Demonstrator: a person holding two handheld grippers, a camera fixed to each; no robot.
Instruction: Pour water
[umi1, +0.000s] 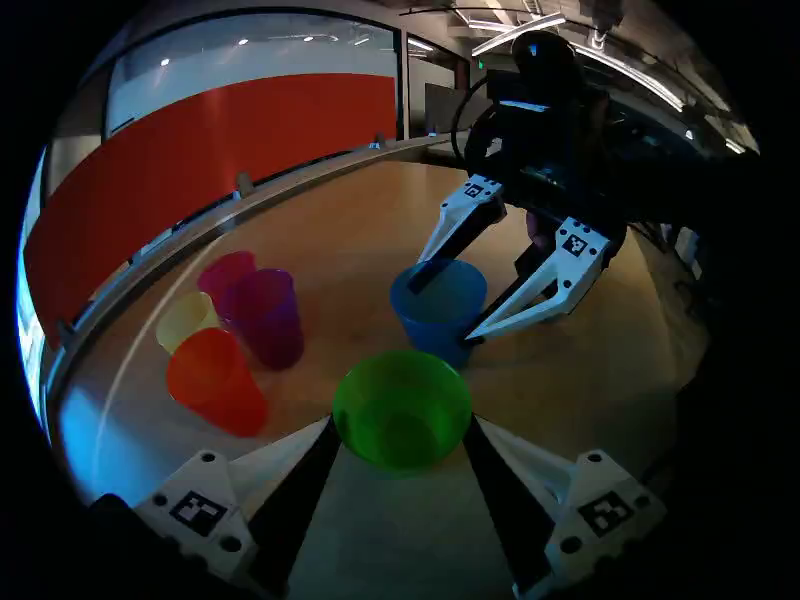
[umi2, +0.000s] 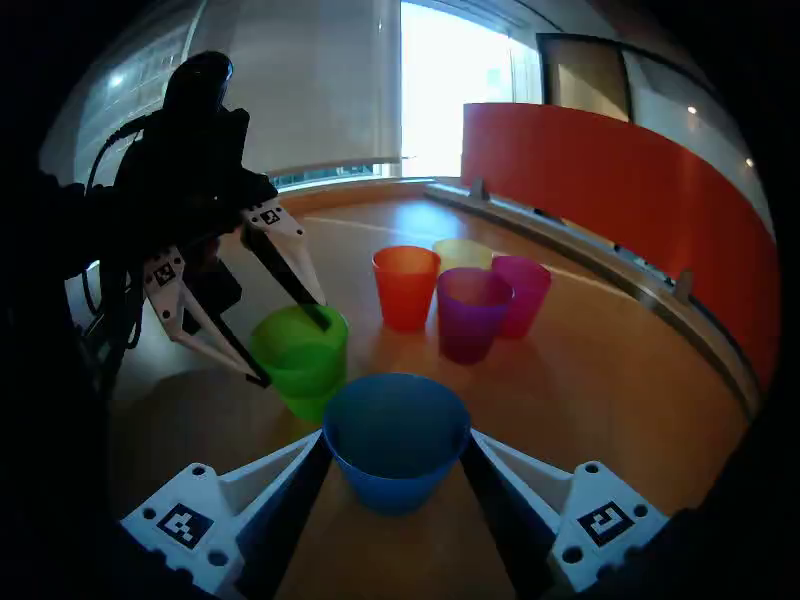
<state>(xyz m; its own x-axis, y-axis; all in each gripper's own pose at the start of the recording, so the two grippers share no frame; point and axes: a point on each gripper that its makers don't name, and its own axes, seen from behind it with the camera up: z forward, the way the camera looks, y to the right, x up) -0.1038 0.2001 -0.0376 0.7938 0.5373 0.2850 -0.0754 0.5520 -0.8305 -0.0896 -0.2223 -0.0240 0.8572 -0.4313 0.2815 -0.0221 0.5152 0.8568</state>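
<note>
A translucent green cup sits upright between the fingers of my left gripper, which is shut on its sides. Farther across the table, my right gripper is shut on a blue cup, also upright. In the right gripper view the blue cup is held close by my right gripper. Just behind it to the left, the left gripper clasps the green cup. The two cups stand close together. I cannot tell whether either holds water.
Orange, yellow, purple and pink cups stand grouped on the wooden table. A low rail and a red wall panel run along the table's edge. A person's dark sleeve shows behind the left gripper.
</note>
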